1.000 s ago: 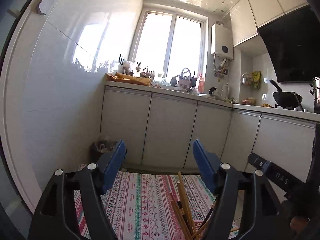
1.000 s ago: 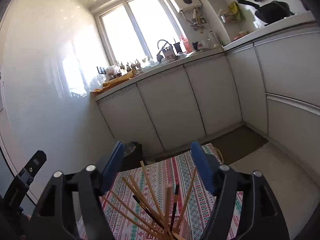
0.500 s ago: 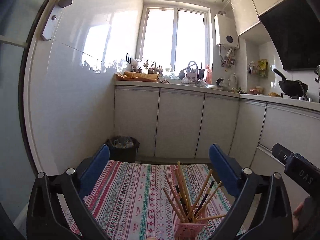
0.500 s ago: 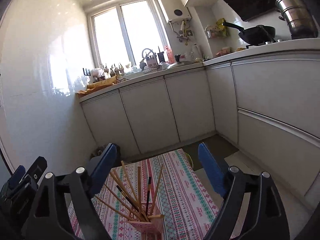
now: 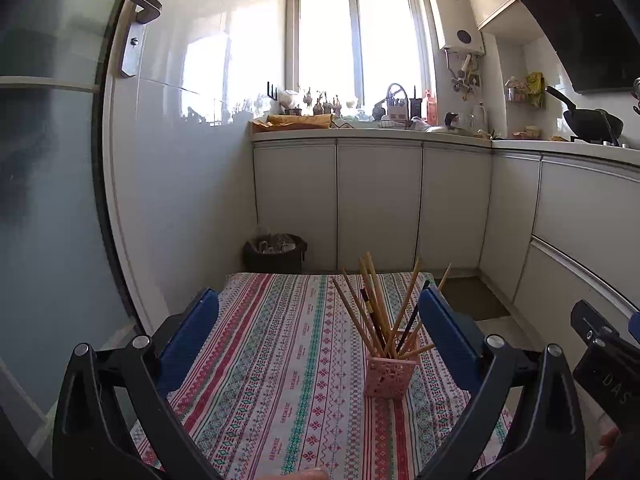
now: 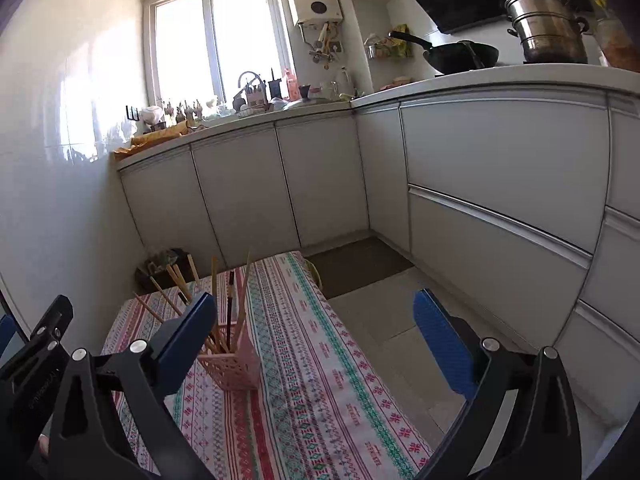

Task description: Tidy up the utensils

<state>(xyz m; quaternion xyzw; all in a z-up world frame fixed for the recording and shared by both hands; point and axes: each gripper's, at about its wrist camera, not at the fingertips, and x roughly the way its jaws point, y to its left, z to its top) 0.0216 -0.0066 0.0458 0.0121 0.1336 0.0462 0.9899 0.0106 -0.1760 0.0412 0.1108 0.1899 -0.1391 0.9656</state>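
Observation:
A pink lattice holder [image 5: 387, 376] stands on the patterned tablecloth [image 5: 280, 360], filled with several wooden and dark chopsticks [image 5: 374, 304] fanned upward. My left gripper [image 5: 318, 316] is open and empty, above the table with the holder just inside its right finger. In the right wrist view the holder [image 6: 234, 368] and chopsticks [image 6: 228, 300] sit behind my left finger [image 6: 188, 340]. My right gripper [image 6: 312, 320] is open and empty, over the table's right edge.
White kitchen cabinets [image 5: 376, 200] run along the far wall and right side. A dark waste bin [image 5: 275, 252] stands past the table's far end. A wok [image 6: 460, 56] and steel pot [image 6: 548, 28] sit on the counter. Tiled floor [image 6: 400, 320] lies right of the table.
Both grippers have pulled back and up from the holder, and both have opened wider. The holder and more of the tablecloth have come into view.

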